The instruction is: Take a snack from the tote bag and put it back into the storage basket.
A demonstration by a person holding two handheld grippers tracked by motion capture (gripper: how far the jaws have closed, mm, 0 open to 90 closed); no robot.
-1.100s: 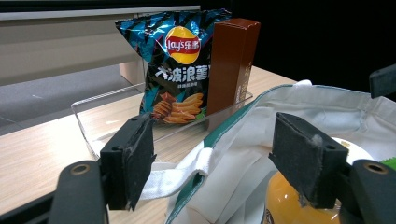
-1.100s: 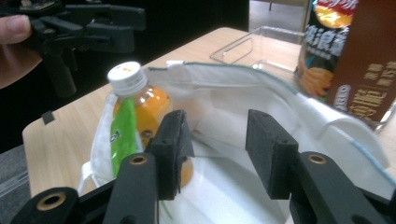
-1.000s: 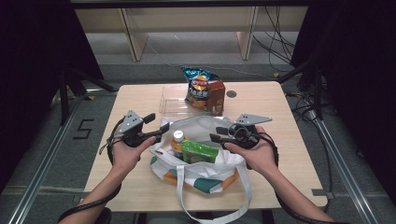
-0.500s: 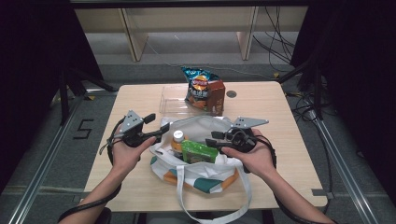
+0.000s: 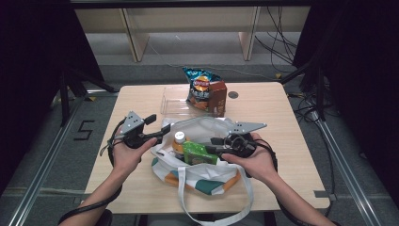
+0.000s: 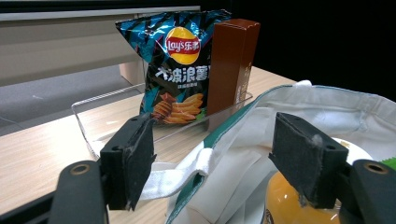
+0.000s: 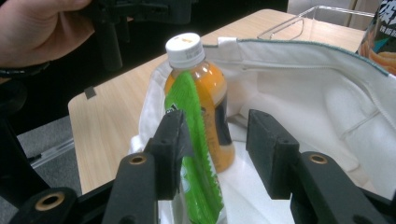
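Left gripper [image 5: 157, 126] spread wide at the left rim of the bag [image 5: 207, 129], jaws on either side of the rim's edge without touching it. Right gripper [image 5: 214, 144] also spread, reaching into the bag's mouth, clasping nothing. Inside the bag: bottle [image 7: 205, 93] upright, green packet [image 7: 196, 154] leaning against it, just beside one right jaw. Behind the bag, chips [image 6: 180, 70] and brown box [image 6: 231, 60] standing in a clear tray [image 5: 171, 101].

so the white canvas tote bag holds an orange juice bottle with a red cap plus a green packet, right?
Not quite: the cap on the orange juice bottle is white, as the right gripper view shows. The bottle does stand in the white canvas tote bag beside the green packet.
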